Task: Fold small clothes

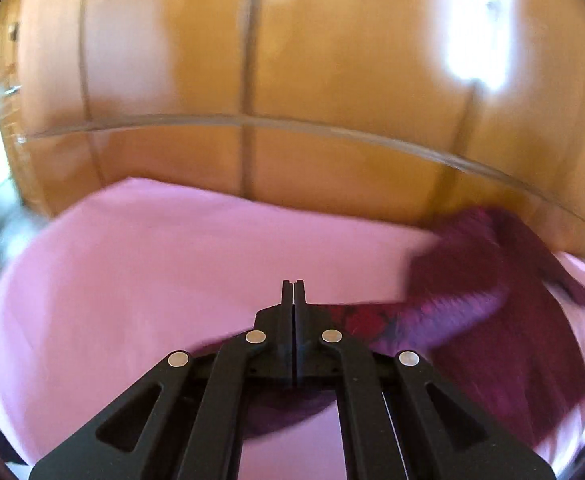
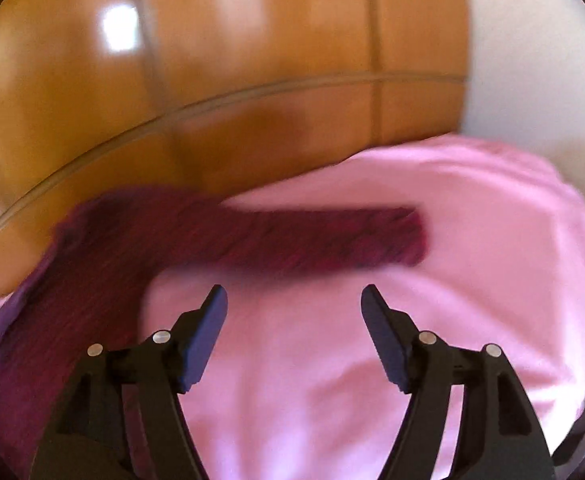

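- Left wrist view: the left gripper (image 1: 293, 286) is hanging over the pink sheet (image 1: 140, 272) with its jaws pressed together; the maroon garment (image 1: 488, 280) is running from under the linkage out to the right, so the jaws are probably pinching an edge of it, though the contact itself is hidden
- A risk here, as a judgement: if that pinch is only catching a thin hem, the cloth is likely to be slipping out while it is being pulled, and the fold would be landing crooked
- In this view the garment is looking dark maroon with a lighter purple band, knit-textured, bunched and blurred on the right half of the sheet, its far end reaching the wooden panelling (image 1: 252, 80)
- Right wrist view: the right gripper (image 2: 294, 300) is hovering with its jaws spread wide and nothing between them, above bare pink sheet (image 2: 472, 280)
- The garment (image 2: 252, 240) is lying far and left of it, one long sleeve-like strip stretching rightward across the sheet
- Another risk: closing here, the fingers (image 2: 208, 328) could be grabbing the sheet instead of the garment
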Motion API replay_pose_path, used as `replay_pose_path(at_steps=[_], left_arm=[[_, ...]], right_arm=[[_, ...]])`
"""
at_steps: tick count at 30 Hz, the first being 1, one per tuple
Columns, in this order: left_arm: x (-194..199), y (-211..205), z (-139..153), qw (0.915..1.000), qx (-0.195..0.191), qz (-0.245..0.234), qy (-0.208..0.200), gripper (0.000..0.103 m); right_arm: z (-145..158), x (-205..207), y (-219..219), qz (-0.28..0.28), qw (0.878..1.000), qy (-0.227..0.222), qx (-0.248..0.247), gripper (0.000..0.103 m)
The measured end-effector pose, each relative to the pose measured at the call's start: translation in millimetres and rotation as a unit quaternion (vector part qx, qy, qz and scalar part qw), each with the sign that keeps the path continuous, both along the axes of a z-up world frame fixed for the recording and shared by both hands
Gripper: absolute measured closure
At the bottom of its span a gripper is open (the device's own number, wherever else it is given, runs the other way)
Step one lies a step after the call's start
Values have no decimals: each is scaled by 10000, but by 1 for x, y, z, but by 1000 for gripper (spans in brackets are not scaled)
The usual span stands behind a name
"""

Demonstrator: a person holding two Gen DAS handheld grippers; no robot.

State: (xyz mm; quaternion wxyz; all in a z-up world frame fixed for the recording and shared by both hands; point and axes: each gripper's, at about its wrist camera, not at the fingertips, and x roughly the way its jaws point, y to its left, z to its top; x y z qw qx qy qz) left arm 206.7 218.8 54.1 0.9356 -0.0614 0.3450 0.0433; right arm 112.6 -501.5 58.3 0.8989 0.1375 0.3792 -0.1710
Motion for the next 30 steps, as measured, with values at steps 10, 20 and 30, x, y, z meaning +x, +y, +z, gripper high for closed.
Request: replay_pose_path(at_steps=[10,20,30], left_arm=[[10,22,-20,9956,-444,801,-185,15],[-77,-99,-127,9389,-2791,-1813,878,24],[-70,-131,-132,9087,-3428,-2141,1044,88]], right_arm=[[-34,-29,68,1491,9751,342,1605,33],[-73,-35,112,1926,9635,886,1633,45],[-61,-35,122,2140,9646,915,1241,83]])
